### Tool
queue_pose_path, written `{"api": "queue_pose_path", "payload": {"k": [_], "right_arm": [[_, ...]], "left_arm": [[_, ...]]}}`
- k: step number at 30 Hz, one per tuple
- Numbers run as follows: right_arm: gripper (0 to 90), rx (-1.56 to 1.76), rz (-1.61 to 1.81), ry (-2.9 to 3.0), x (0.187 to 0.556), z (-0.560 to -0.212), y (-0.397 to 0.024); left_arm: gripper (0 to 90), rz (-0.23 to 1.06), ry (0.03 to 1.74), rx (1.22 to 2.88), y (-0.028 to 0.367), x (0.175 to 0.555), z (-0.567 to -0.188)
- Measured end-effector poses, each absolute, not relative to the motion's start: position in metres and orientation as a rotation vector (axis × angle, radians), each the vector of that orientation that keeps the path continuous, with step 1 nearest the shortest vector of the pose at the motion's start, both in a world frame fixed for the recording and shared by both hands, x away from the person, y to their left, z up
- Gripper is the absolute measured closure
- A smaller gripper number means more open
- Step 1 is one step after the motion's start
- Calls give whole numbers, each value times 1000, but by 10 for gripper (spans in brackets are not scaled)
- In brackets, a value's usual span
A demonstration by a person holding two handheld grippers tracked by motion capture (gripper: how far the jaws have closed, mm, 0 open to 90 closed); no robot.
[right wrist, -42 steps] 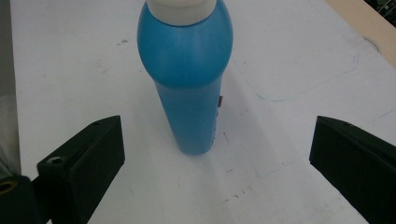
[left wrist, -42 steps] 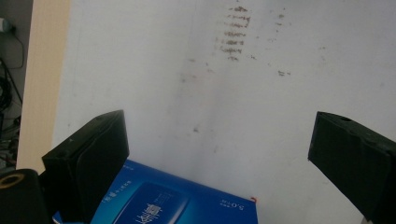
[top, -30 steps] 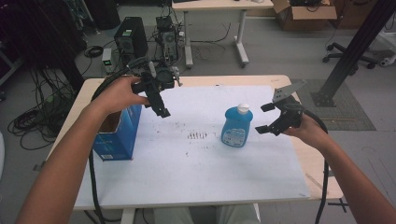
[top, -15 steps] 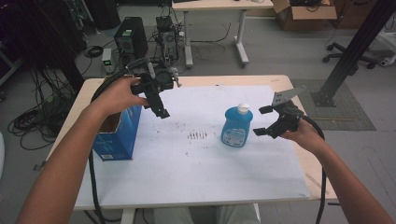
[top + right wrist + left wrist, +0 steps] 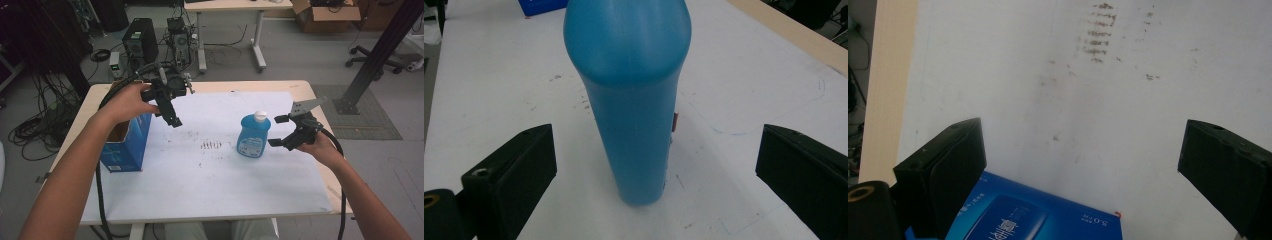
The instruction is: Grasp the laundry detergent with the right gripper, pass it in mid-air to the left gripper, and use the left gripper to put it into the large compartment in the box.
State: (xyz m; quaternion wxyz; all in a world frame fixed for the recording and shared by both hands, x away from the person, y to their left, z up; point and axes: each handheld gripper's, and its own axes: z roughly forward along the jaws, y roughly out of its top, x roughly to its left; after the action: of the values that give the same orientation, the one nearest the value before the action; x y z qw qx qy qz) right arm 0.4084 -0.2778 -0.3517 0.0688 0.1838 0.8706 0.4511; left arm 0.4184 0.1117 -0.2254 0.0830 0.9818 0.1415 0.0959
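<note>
One blue box [image 5: 122,145], far from bottle [image 5: 253,135]

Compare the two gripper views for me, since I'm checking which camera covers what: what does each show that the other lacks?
The left gripper view alone shows the dark smudge marks on the white sheet, past the open left gripper. The right gripper view alone shows the blue bottle, upright between the open right gripper's jaws, untouched. Both share the white sheet, the table's wooden edge and the blue box.
</note>
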Motion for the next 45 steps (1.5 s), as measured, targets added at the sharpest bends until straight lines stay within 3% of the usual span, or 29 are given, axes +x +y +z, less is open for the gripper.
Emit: {"api": "queue_pose_path", "payload": {"k": [45], "right_arm": [[42,553,1499,2547,412,-390,-248]], "left_arm": [[59,274,434,2934,116,420,-230]]}}
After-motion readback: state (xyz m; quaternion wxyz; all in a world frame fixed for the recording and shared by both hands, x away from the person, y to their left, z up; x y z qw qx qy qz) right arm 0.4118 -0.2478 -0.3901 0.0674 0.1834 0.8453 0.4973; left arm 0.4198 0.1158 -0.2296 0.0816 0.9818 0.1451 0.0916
